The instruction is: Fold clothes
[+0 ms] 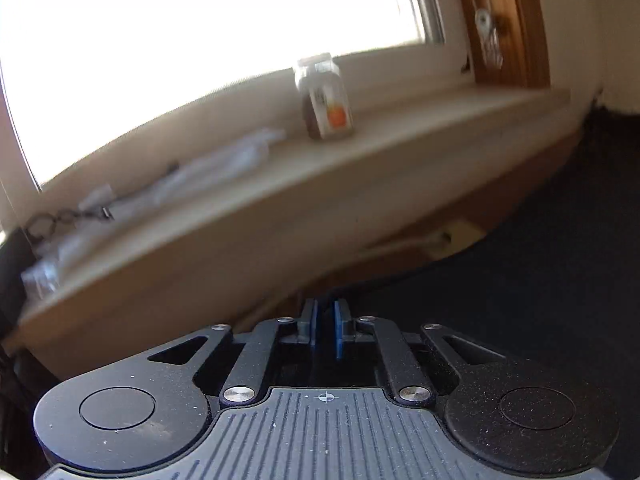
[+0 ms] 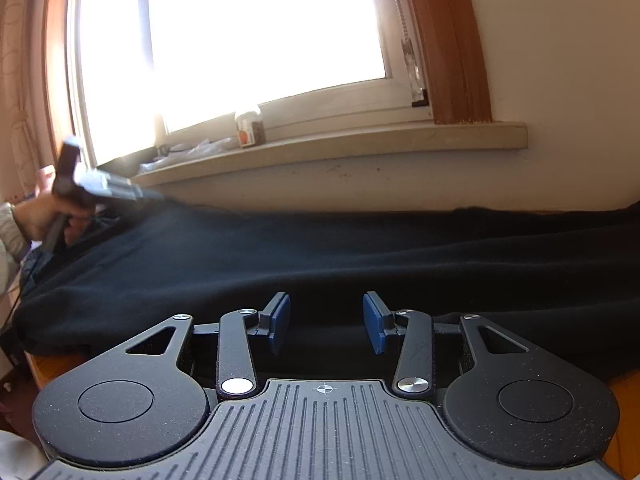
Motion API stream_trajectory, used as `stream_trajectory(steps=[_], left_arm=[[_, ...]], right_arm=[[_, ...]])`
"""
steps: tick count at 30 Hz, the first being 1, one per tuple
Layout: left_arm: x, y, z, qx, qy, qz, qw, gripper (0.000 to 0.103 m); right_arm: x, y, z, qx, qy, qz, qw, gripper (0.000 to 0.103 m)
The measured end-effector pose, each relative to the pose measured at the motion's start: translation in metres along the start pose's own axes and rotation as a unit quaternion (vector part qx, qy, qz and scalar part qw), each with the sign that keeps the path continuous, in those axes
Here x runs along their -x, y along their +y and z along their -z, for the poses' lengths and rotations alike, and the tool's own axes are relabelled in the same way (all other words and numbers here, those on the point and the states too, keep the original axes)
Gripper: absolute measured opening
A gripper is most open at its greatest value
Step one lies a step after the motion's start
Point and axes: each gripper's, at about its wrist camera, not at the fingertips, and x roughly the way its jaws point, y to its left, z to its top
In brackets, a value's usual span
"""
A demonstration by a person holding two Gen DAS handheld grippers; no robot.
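A dark navy garment (image 2: 320, 256) lies spread over the surface below the window, with its near edge hanging toward me. My right gripper (image 2: 327, 322) stands open at that near edge, its blue pads (image 2: 280, 322) apart and the dark cloth between and beneath them. At the far left a person's hand (image 2: 36, 216) holds my left gripper (image 2: 154, 197), and the garment's far left corner rises up to its tip. In the left wrist view the left gripper (image 1: 326, 318) has its blue pads nearly together on a thin strip of the dark cloth (image 1: 540, 260).
A pale windowsill (image 2: 360, 144) runs behind the garment and carries a small jar (image 2: 249, 128) and crumpled clear plastic (image 1: 220, 168). The bright window has a brown wooden frame (image 2: 448, 40). An orange wooden surface (image 2: 52, 360) shows under the cloth's left edge.
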Motion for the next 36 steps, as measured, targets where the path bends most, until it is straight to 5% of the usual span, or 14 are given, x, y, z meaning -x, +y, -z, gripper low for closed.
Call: stream_trajectory(steps=[4,9,13,17,22,27,29,30,31,36], left_arm=[[0.003,0.001,0.007,0.007,-0.005,-0.020,0.9998,0.045],[0.033,0.015,0.002,-0.022,-0.015,-0.046,0.9986,0.060],[0.059,0.054,0.012,-0.024,-0.009,-0.070,0.9972,0.062],[0.071,0.094,0.041,-0.007,0.017,-0.060,0.9980,0.062],[0.086,0.114,0.073,0.001,0.007,0.005,1.0000,0.062],[0.073,0.109,0.084,-0.019,0.035,-0.023,0.9989,0.062],[0.069,0.106,0.085,-0.026,0.043,-0.030,0.9983,0.047],[0.069,0.107,0.085,-0.022,0.043,-0.027,0.9985,0.024],[0.071,0.108,0.085,-0.013,0.039,-0.027,0.9988,0.018],[0.095,0.138,0.078,0.095,-0.028,-0.076,0.9921,0.017]], right_arm=[[0.001,0.000,0.000,0.000,-0.002,0.001,1.000,0.043],[0.001,-0.002,0.000,-0.006,-0.004,0.000,1.000,0.044],[0.003,-0.002,0.001,-0.004,-0.010,-0.003,1.000,0.047],[0.003,-0.003,0.001,-0.006,-0.013,-0.005,1.000,0.049],[0.003,-0.003,0.002,-0.008,-0.017,-0.004,1.000,0.049],[0.002,-0.004,0.001,-0.009,-0.016,-0.006,1.000,0.049],[0.003,-0.004,0.001,-0.009,-0.018,-0.006,1.000,0.050],[0.004,-0.004,0.001,-0.008,-0.019,-0.006,1.000,0.050],[0.004,-0.004,0.001,-0.008,-0.021,-0.005,1.000,0.050],[0.006,-0.003,0.002,-0.005,-0.024,-0.006,1.000,0.050]])
